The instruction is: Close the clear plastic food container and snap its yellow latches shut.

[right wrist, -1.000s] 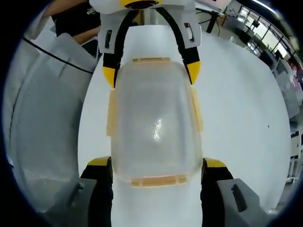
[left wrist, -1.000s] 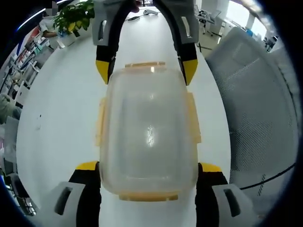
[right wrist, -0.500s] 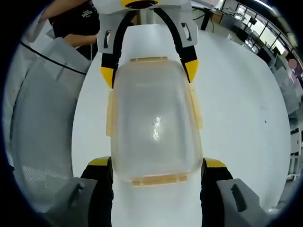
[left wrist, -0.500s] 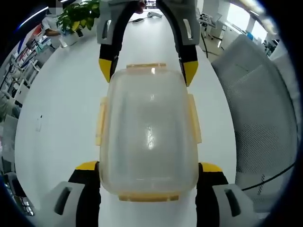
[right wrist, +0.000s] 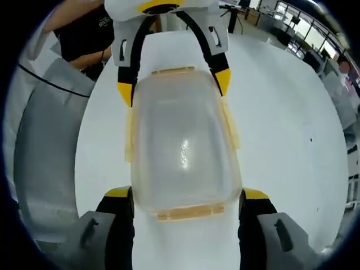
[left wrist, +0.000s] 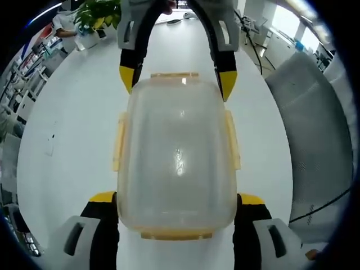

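The clear plastic food container has its lid on, with pale yellow latches on all its sides; the two long-side latches stand slightly out from the wall. My left gripper is shut on its near end, yellow-tipped jaws pressed against both corners. At the far end, my right gripper clamps the opposite corners. In the right gripper view the same container sits between my right gripper at the bottom and my left gripper at the top. Whether the container rests on the white table is unclear.
The white table stretches away on both sides. A grey mesh chair back stands by the table edge, also the chair. A potted plant sits far off on the table. A person in a dark top stands behind.
Both views have swung slightly, so the chair and table edge have shifted in the picture. The container keeps its place between the two gripper pairs, and both holds are unchanged.
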A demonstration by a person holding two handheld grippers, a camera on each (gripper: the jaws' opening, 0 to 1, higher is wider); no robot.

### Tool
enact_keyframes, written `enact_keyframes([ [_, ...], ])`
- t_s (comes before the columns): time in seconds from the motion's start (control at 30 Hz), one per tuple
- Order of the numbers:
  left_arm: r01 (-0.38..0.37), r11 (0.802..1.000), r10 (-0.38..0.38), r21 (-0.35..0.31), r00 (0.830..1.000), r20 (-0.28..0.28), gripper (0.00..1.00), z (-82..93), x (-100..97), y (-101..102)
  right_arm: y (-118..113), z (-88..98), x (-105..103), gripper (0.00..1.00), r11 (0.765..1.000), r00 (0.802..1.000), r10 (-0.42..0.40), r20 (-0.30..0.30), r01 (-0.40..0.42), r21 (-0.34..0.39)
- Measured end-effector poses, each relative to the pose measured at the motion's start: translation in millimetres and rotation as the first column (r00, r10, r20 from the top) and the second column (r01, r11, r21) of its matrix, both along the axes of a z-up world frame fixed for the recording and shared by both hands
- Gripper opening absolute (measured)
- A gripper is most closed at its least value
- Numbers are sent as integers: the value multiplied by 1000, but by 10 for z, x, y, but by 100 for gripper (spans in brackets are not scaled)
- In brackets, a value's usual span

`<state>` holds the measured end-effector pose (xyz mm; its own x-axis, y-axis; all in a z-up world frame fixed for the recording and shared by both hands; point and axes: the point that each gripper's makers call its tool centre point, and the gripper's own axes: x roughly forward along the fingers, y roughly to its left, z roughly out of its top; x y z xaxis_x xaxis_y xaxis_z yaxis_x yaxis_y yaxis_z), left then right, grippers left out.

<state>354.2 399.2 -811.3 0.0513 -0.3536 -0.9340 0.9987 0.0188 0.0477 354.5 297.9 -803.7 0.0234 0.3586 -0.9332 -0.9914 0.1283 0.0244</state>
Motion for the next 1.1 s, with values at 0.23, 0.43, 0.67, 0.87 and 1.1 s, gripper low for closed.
enact_keyframes([
  [0.23,-10,1000,10,7,1000,-4,82,-2,172,-14,-28,-25,163,73,1000,1000,-21,-15,21,16],
  [0.43,-13,1000,13,25,1000,-3,83,-16,280,-13,-97,-111,247,70,999,999,-32,-25,32,1],
  [0.67,-9,999,9,36,1000,5,83,-14,359,-6,-160,-123,297,63,1000,1000,-21,-10,21,-15],
  [0.87,11,999,-12,47,1000,20,83,-1,410,-8,-188,-90,336,61,1000,1000,-8,8,8,-21],
  [1.1,56,997,-60,59,996,69,81,40,448,-1,-161,-32,347,60,998,998,-56,0,56,8],
])
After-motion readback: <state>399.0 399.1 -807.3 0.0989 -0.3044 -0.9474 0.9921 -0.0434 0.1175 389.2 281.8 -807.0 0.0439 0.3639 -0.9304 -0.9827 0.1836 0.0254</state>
